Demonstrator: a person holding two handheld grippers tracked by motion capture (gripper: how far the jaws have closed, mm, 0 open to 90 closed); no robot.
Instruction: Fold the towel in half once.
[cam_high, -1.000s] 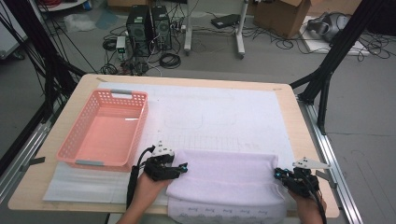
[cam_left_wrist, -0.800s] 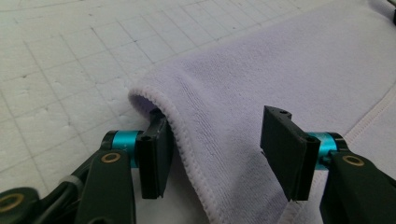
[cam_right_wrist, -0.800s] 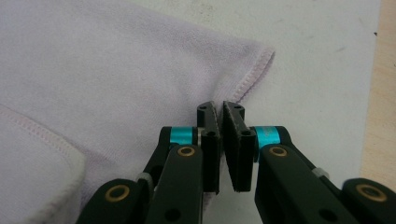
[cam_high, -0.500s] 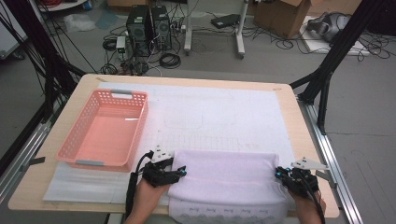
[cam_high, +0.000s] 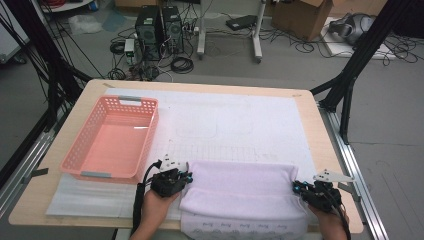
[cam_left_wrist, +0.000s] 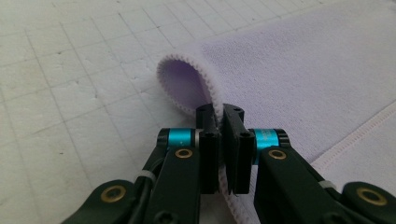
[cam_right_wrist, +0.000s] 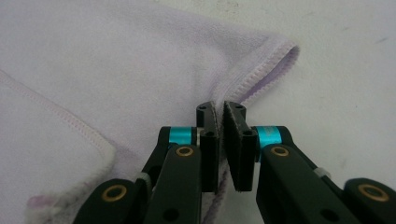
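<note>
both grippers are clamping a lilac towel (cam_high: 240, 192) at the near edge of the table (cam_high: 320, 125), so this is looking like the middle of a fold. left gripper (cam_left_wrist: 223, 140) is pinching the hemmed edge of the towel between its jaws, jaws narrow with just the cloth thickness between them; the hem is looping up in a small curl just ahead of its tips. right gripper (cam_right_wrist: 223, 140) is doing the same on the other corner, jaws nearly closed on the stitched edge, folded corner sticking out ahead and to its right.

in the high view the left gripper (cam_high: 172, 180) is sitting at the towel's left end and the right gripper (cam_high: 315, 192) at its right end, well apart, the towel stretched between them. the cloth is lying doubled: a rounded fold line on the side away from the grippers, a lower layer hanging off the table edge toward the person. it is resting on a white gridded mat (cam_high: 225, 125). a pink plastic basket (cam_high: 112, 142) is standing ahead and to the left of the left gripper, near but not touching the towel.

judging the step: 1 fold being laid, corners not yet released. next move is probably calling for keeping both corners level, setting them down aligned with the layer below, then opening both jaws; uneven pull would be skewing the fold.
</note>
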